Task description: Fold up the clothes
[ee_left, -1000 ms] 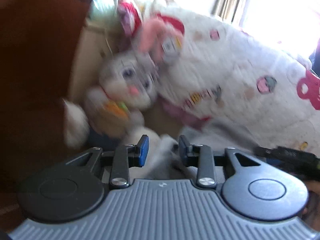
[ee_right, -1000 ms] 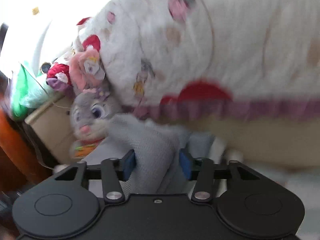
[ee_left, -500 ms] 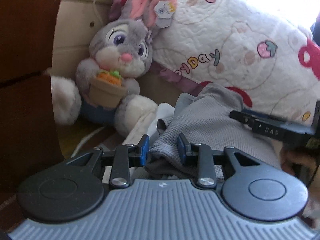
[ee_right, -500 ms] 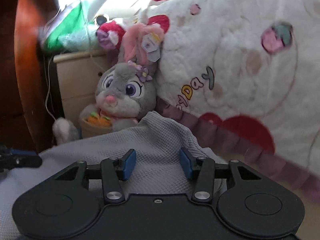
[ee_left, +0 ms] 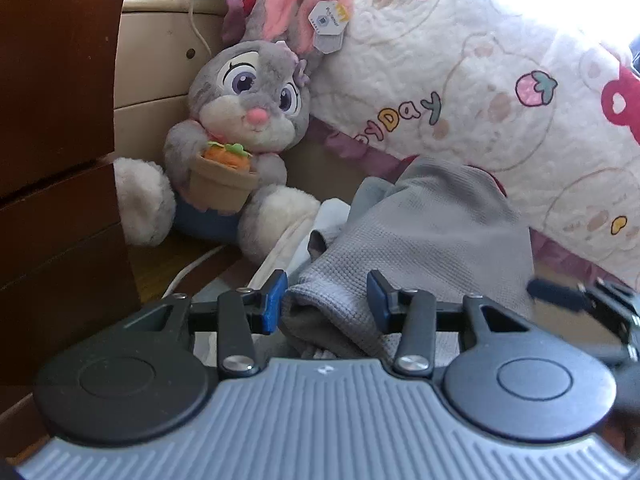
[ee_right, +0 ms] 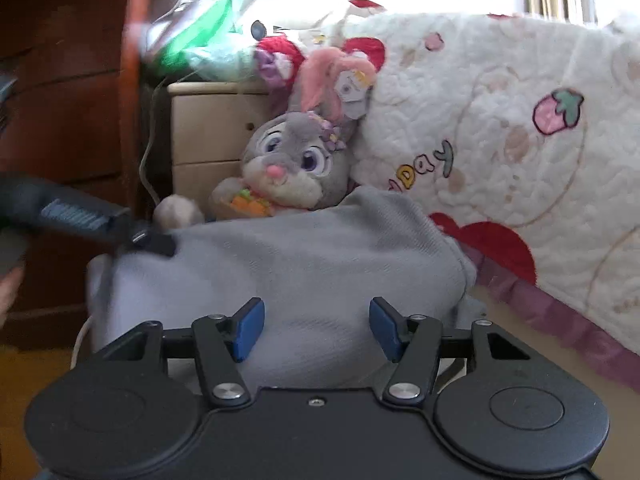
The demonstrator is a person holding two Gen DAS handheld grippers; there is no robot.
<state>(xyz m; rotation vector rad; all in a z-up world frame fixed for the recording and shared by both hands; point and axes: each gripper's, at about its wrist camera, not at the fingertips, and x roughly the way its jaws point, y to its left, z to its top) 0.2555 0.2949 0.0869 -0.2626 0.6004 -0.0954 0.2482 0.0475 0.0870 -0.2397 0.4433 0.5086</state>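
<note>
White quilted fabric fills the right side of both views: a big blanket (ee_left: pixel 480 80) with strawberries, hearts and coloured letters, purple frill along its lower edge. Dark red-brown wood, a cabinet (ee_left: pixel 52 120), takes the whole left edge of the left view, and a cream drawer unit (ee_right: pixel 216 132) sits behind, upper left of centre in the right view. Leaning between drawers and blanket, upper centre, is a grey stuffed rabbit (ee_left: pixel 248 120), pink ears up, a paper tag on one ear, hugging a little pot of carrots.

Now the garment: a grey knitted top (ee_left: pixel 420 240) is bunched in the lower middle of both views, in front of the rabbit. The left gripper (ee_left: pixel 326 296), bottom centre, has its blue pads spread wide, the cloth's folded edge lying loose between them, not pinched. The right gripper (ee_right: pixel 316 328) is the same story, jaws apart, grey fabric mounded between and beyond them. A white cable (ee_left: pixel 188 268) trails on the floor at lower left.
</note>
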